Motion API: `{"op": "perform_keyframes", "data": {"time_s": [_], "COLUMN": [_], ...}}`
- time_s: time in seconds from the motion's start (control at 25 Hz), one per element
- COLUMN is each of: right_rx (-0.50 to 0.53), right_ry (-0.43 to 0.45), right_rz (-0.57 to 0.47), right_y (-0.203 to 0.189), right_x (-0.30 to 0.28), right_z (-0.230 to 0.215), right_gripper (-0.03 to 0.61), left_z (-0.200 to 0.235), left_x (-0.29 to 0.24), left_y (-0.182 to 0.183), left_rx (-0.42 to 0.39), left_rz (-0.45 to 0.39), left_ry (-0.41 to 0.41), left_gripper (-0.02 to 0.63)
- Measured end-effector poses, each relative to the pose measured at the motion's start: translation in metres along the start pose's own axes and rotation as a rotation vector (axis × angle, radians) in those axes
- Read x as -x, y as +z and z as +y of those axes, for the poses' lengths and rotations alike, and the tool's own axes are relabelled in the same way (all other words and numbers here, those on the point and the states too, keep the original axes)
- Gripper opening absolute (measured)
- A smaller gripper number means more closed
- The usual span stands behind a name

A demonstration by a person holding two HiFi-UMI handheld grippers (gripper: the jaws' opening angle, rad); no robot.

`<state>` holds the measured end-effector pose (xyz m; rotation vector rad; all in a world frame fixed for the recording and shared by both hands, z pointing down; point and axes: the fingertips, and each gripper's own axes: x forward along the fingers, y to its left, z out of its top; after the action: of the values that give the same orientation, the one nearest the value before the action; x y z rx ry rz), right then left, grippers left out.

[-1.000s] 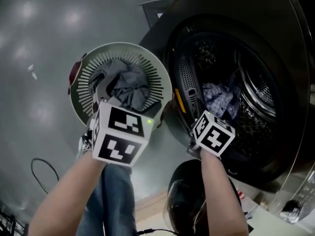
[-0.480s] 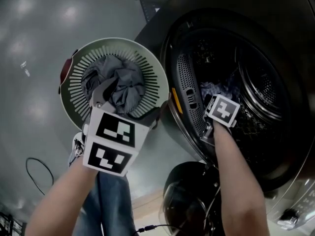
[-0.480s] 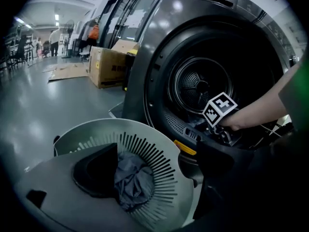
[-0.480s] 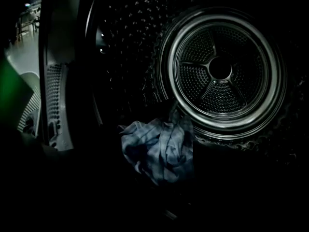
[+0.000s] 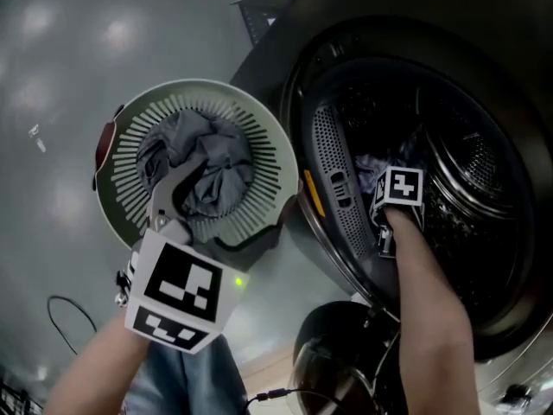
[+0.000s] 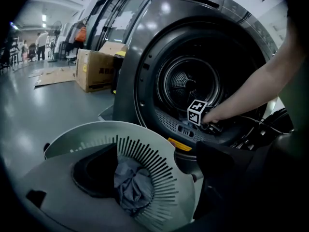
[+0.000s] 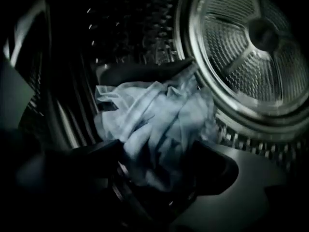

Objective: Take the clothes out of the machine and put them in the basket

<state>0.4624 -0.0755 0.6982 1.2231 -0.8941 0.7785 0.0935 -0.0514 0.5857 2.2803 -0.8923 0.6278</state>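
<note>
Looking down on grey floor [image 5: 60, 76] first, then the machine [image 5: 371, 11] takes up the whole right side w/ its front opening facing me. Its drum [image 7: 251, 47] is dark, and the perforated back wall and ribs are clear in the right gripper view. A cardboard box [image 6: 96, 69] sits on the floor well behind, left of the machine.

The basket [image 5: 263, 137] is round, pale and slatted. It stands on the floor just beside the machine's opening, at lower left of it. Inside are grey clothes [image 5: 216, 158], crumpled in the middle of the basket.

A pale blue cloth [image 7: 154, 115] lies bunched at the bottom of the drum, near the front lip.

My left gripper [image 5: 220, 201] hangs over the basket w/ jaws wide and nothing held. The grey clothes show btwn them but lie below, in the basket.

My right gripper [image 7: 159, 151] is inside the drum, forearm [image 5: 423, 301] reaching in past the rim and tilted steeply down. Jaws are wide apart, one each side of the pale blue cloth. The cloth sits btwn them, and I see no squeeze on it.
</note>
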Motion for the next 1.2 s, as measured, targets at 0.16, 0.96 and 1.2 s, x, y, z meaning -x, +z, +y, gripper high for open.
{"op": "perform_keyframes", "data": {"time_s": [0.16,0.96,1.2], "right_rx": [0.136,0.215,0.078], "right_ry": [-0.017,-0.404,-0.305], "right_rz": [0.001,-0.287,-0.484], "right_y": [0.004,0.001,-0.014], "right_x": [-0.010,0.109,0.170], "right_z": [0.005,0.007,0.049], "right_gripper": [0.457,0.094,0.092], "left_z": [0.006,-0.005,-0.009], "left_x": [-0.001,0.051,0.072], "left_y": [-0.004,0.029,0.034], "left_rx": [-0.027,-0.047,-0.032], "left_rz": [0.008,-0.004,0.004], "left_ry": [0.000,0.022,0.052], "left_gripper": [0.509,0.509,0.509]}}
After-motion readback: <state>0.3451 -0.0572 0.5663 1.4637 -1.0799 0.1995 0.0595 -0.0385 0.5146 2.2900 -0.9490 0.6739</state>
